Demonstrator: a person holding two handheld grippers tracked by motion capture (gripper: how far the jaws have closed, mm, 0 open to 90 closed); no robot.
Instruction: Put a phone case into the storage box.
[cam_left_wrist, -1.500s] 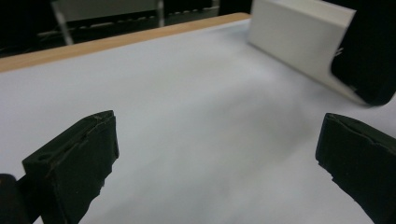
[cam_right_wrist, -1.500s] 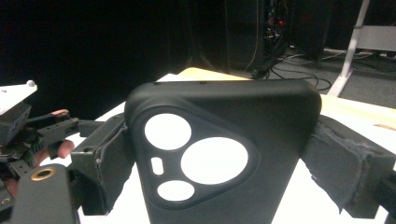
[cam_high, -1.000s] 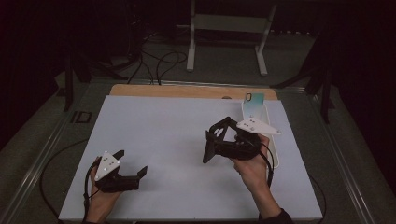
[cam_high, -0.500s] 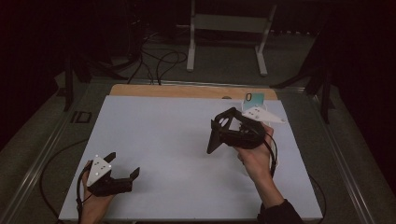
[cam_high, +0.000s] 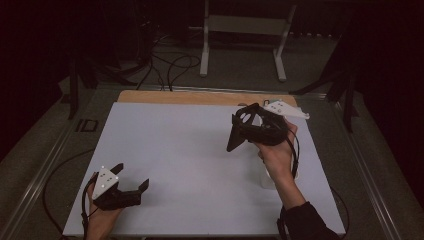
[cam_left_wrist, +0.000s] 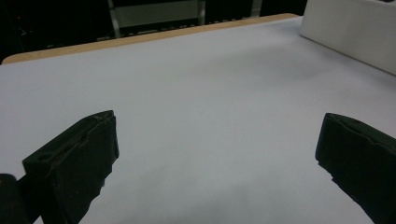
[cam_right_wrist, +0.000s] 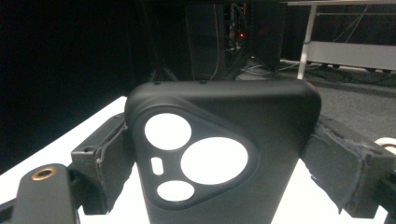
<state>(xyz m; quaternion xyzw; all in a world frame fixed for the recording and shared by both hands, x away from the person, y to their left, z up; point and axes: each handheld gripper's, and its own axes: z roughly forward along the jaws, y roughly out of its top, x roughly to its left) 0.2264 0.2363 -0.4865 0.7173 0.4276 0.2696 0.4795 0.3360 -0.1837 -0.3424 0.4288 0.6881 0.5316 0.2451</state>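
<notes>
1. Where the high view looked down on the bench (cam_high: 200, 150), the right gripper (cam_high: 239, 131) was held above the white surface towards the far right corner, gripped in the person's right hand (cam_high: 276, 155), with its grey three-cornered plate (cam_high: 286, 109) uppermost. Clamped between its jaws was a black phone case (cam_high: 255, 122), lifted clear of the bench and tilted. The left gripper (cam_high: 131, 186) sat low near the near left corner, in the person's left hand (cam_high: 102, 217), its jaws spread apart with nothing between them. The two grippers were well apart. A wooden strip (cam_high: 200, 96) ran along the far edge of the bench.

2. Where the left gripper view looked along its own jaws, both stood wide apart over bare white bench, holding nothing. A white box (cam_left_wrist: 355, 28) lay towards the upper right of that view, and the wooden strip (cam_left_wrist: 140, 39) marked the far edge.

3. Where the right gripper view looked along its own jaws, they were clenched on the two side edges of the phone case (cam_right_wrist: 224, 158), which stood upright between them. Its triangular camera opening (cam_right_wrist: 196, 156) showed three round holes and a small slot, with the white bench visible through them.
</notes>
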